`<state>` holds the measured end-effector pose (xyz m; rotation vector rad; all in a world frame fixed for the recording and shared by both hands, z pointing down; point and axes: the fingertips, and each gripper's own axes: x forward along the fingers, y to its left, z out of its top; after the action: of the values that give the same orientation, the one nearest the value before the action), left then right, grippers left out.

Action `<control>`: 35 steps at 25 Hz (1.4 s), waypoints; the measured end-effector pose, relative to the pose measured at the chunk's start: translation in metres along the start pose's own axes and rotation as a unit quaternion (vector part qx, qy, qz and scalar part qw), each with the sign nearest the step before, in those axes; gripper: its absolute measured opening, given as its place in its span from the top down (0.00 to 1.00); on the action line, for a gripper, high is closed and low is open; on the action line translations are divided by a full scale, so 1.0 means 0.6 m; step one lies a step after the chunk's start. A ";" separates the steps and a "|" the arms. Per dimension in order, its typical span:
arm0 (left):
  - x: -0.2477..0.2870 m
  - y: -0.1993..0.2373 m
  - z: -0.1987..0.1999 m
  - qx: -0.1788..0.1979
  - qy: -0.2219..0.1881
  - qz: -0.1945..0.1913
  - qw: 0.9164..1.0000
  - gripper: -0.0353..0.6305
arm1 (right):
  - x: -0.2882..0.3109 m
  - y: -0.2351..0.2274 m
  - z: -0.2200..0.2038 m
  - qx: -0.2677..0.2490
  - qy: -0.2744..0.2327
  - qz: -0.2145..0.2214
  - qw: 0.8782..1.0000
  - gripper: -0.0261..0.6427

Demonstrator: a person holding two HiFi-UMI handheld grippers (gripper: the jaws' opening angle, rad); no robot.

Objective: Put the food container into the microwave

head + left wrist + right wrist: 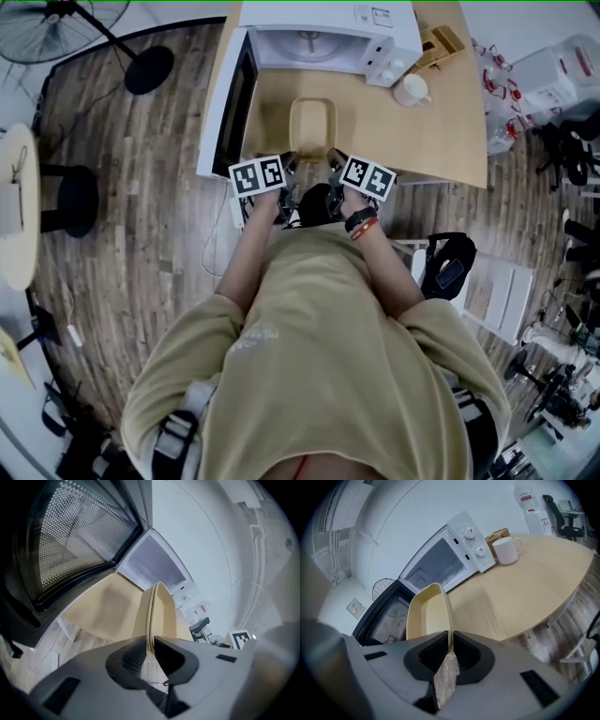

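Note:
A pale yellow food container point(313, 127) is held level over the wooden table point(441, 141), in front of the white microwave point(328, 42). The microwave door point(230, 103) stands swung open to the left. My left gripper point(287, 173) is shut on the container's near left rim point(150, 616). My right gripper point(333, 171) is shut on its near right rim point(448, 620). The microwave's cavity point(433, 566) shows beyond the container point(424, 613) in the right gripper view.
A white mug point(412, 90) and a small wooden box point(441, 45) stand right of the microwave. The microwave's knobs point(474, 542) face the table. A floor fan point(70, 23) stands at the far left, a stool point(75, 202) left of me, a chair point(487, 291) at right.

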<state>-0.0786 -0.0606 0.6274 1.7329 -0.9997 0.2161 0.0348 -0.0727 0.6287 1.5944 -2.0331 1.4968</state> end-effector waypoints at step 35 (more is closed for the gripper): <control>0.103 0.002 0.152 -0.022 -0.021 0.003 1.000 0.85 | 0.101 0.007 0.149 0.003 0.010 0.038 0.999 0.88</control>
<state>-0.0695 -0.1705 0.6265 1.7003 -1.0339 0.1603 0.0444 -0.1800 0.6212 1.5139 -2.1022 1.5390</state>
